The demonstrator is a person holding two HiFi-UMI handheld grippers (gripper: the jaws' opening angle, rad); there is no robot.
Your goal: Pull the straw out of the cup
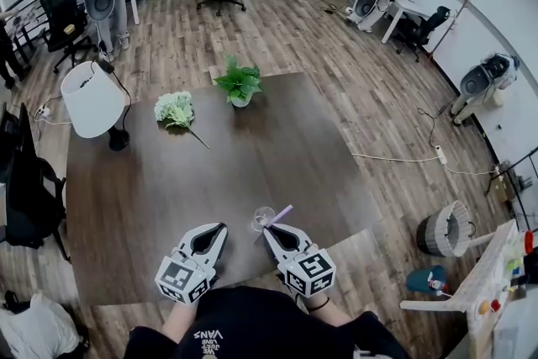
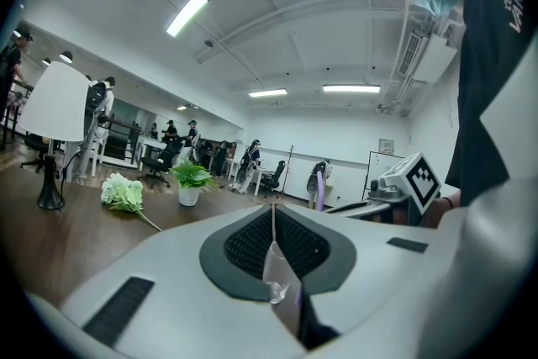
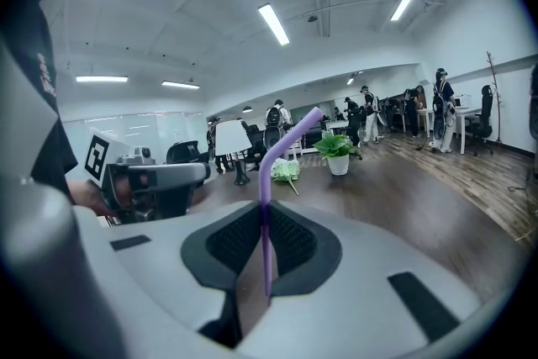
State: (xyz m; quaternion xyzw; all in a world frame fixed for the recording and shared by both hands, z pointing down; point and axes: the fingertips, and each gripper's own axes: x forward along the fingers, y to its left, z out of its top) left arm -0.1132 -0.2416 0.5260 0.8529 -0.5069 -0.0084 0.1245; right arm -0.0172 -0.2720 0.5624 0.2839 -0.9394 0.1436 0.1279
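Note:
A small clear cup (image 1: 262, 219) stands on the dark table (image 1: 168, 189) near its front edge. A purple bendy straw (image 1: 282, 214) slants up and to the right beside the cup's rim. My right gripper (image 1: 271, 231) is shut on the straw's stem. In the right gripper view the straw (image 3: 265, 206) rises upright from the pinched jaws (image 3: 263, 214) and bends to the right at the top; the cup is hidden there. My left gripper (image 1: 221, 228) sits shut a little left of the cup, not touching it. Its jaws (image 2: 271, 210) show only a narrow slit, with something glassy in it.
A potted green plant (image 1: 239, 86) and a bunch of pale flowers (image 1: 175, 108) lie at the table's far side. A white lamp (image 1: 92, 101) stands at the far left corner. On the floor to the right is a woven basket (image 1: 445, 229).

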